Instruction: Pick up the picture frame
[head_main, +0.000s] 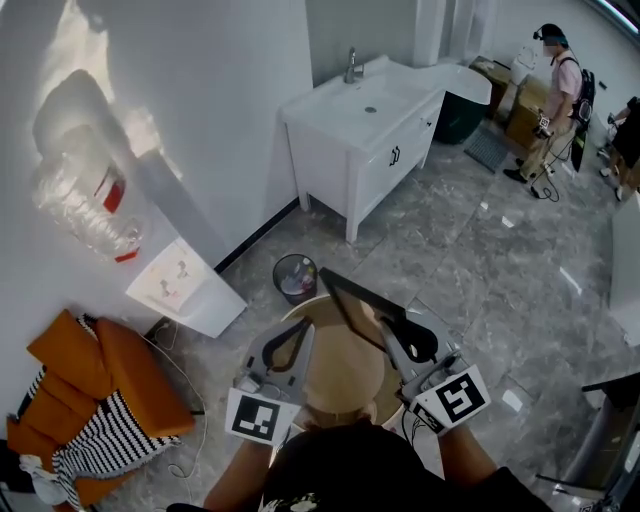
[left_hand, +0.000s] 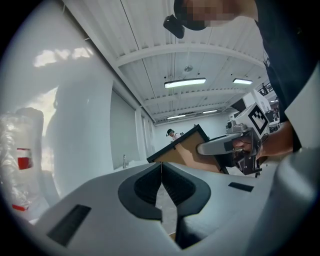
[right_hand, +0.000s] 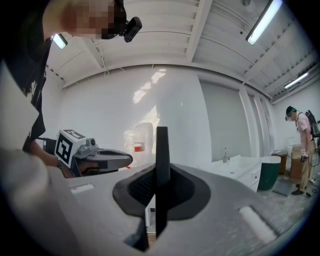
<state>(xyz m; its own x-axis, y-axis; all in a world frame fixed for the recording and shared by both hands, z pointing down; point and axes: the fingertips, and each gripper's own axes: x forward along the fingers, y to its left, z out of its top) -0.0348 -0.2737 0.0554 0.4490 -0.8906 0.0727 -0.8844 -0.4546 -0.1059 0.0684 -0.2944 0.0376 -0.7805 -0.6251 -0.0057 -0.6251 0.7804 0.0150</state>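
Right gripper (right_hand: 160, 192) clamped narrow on the frame (right_hand: 162, 145) edge. Left gripper (left_hand: 161, 185) closed, nothing between its jaws. Grey marble floor (head_main: 480, 270); white vanity (head_main: 365, 125) upper centre.

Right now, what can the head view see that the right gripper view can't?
Only the head view shows the round wooden stool below the picture frame, the wastebasket and the orange cushion on the floor. Only the right gripper view shows the ceiling lights and the frame's thin black edge pinched between the jaws of the right gripper. Both show the frame, the left gripper, the white sink cabinet and a person standing far off.
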